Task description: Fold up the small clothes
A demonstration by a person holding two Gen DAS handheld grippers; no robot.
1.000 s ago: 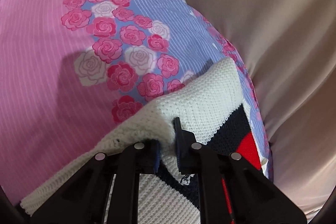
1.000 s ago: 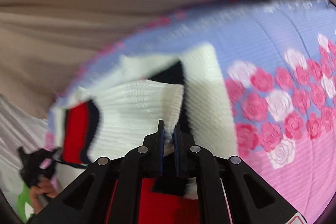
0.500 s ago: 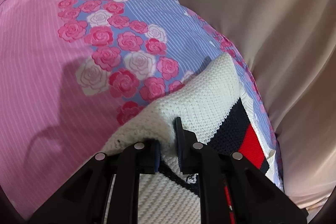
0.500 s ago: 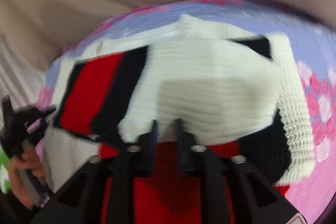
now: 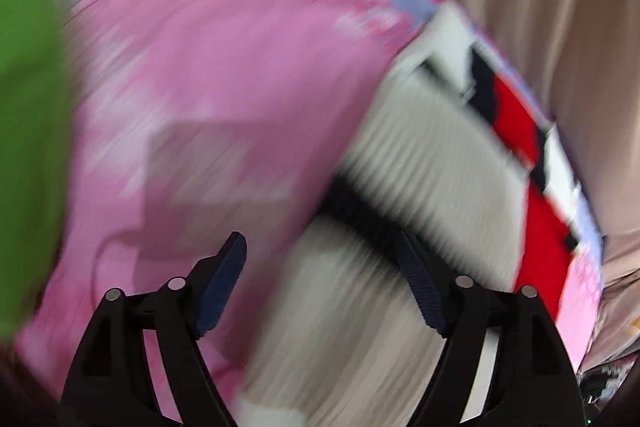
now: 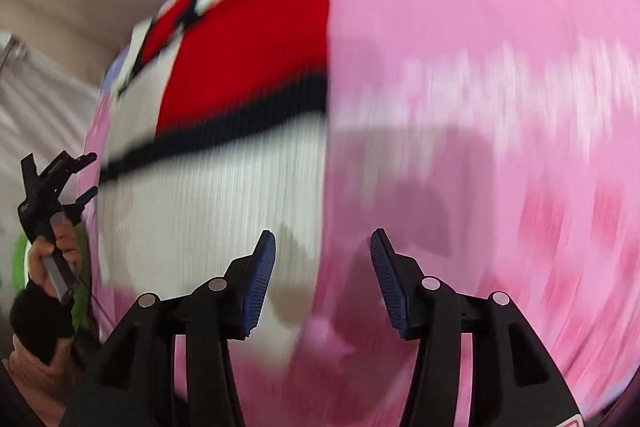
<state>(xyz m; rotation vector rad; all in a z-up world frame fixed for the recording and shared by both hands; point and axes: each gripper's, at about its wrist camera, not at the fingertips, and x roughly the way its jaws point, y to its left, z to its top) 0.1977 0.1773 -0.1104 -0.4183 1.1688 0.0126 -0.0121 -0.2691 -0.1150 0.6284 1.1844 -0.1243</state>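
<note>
**A:** Left wrist view first. The left claw (image 5: 322, 291) has its fingers spread wide with nothing between them. The knitted sweater (image 5: 432, 163) lies just ahead and to the right of it on the pink floral sheet (image 5: 208, 75). Everything is smeared by motion blur, so don't trust the fine detail. Looks like a white flap lies over the white, navy and red body, so I'd guess one fold is in.

**B:** Agreed. Right wrist view: the right claw (image 6: 323, 281) is spread apart too, holding nothing. The sweater sits ahead and to the left of it, and its right edge runs straight up from between the fingers. Far left, you can see the other claw off the cloth, gripped in a gloved hand (image 6: 44, 291).

**A:** So how far along is it?

**B:** Midway, I'd say. It reads as a tidy rectangle with white at the near end, a navy stripe, then red, and a jumble of pieces at the far end. Probably one more fold to halve it, then it's done.
</note>
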